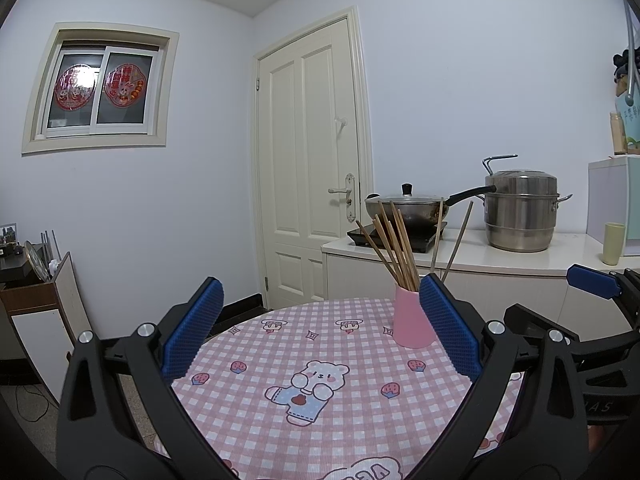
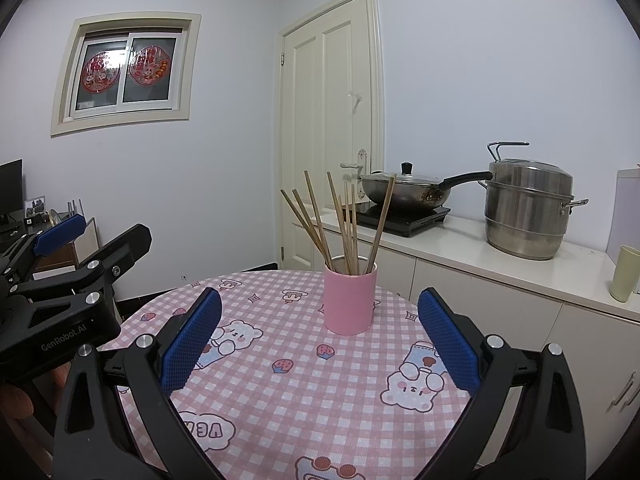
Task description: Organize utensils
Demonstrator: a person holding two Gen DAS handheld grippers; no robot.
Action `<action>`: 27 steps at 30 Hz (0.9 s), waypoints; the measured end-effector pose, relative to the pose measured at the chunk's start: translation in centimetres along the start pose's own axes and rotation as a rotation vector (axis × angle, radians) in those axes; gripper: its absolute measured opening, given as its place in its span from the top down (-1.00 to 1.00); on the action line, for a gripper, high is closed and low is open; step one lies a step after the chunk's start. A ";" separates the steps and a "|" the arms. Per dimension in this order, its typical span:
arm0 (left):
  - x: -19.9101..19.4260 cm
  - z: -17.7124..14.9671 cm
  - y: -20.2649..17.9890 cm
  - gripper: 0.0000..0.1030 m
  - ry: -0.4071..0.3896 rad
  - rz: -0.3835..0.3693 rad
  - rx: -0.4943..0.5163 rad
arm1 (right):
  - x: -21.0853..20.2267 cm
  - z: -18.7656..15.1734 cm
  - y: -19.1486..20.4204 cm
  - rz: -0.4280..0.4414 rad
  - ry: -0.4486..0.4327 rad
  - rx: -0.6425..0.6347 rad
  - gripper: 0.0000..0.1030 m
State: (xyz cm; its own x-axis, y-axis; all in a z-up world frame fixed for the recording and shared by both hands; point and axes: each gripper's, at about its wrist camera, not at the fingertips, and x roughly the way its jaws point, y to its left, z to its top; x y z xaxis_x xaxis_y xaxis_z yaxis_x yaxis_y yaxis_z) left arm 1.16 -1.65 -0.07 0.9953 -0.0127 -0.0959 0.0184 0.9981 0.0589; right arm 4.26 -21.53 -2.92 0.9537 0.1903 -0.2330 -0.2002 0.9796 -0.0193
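A pink cup (image 2: 350,300) stands upright on the round table (image 2: 280,400) with its pink checked cloth. Several wooden chopsticks (image 2: 344,224) stand in the cup, fanned out. In the left wrist view the cup (image 1: 412,322) is at the far right of the table, partly behind my right finger, with the chopsticks (image 1: 394,248) above it. My left gripper (image 1: 320,328) is open and empty above the table. My right gripper (image 2: 320,340) is open and empty, just short of the cup.
A white counter (image 2: 500,260) behind the table holds a wok with lid (image 2: 404,192) on a black cooktop, a steel steamer pot (image 2: 528,208) and a pale green cup (image 2: 624,274). A closed door (image 2: 328,128) is beyond. A low cabinet (image 1: 36,312) stands at left.
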 end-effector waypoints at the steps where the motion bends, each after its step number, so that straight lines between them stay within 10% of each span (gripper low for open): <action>1: 0.0 0.0 0.0 -0.87 0.001 0.001 0.001 | 0.0 0.0 0.0 0.000 0.000 0.000 -0.84; 27: 0.0 -0.1 -0.1 -0.87 0.003 0.003 0.003 | 0.2 -0.1 -0.1 0.001 0.004 -0.003 -0.84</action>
State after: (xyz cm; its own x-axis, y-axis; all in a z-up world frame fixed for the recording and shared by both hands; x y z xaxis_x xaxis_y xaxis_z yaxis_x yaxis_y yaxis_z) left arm 1.18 -1.79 -0.17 0.9951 -0.0096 -0.0984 0.0158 0.9979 0.0625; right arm 4.48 -21.57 -3.08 0.9526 0.1913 -0.2366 -0.2021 0.9791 -0.0220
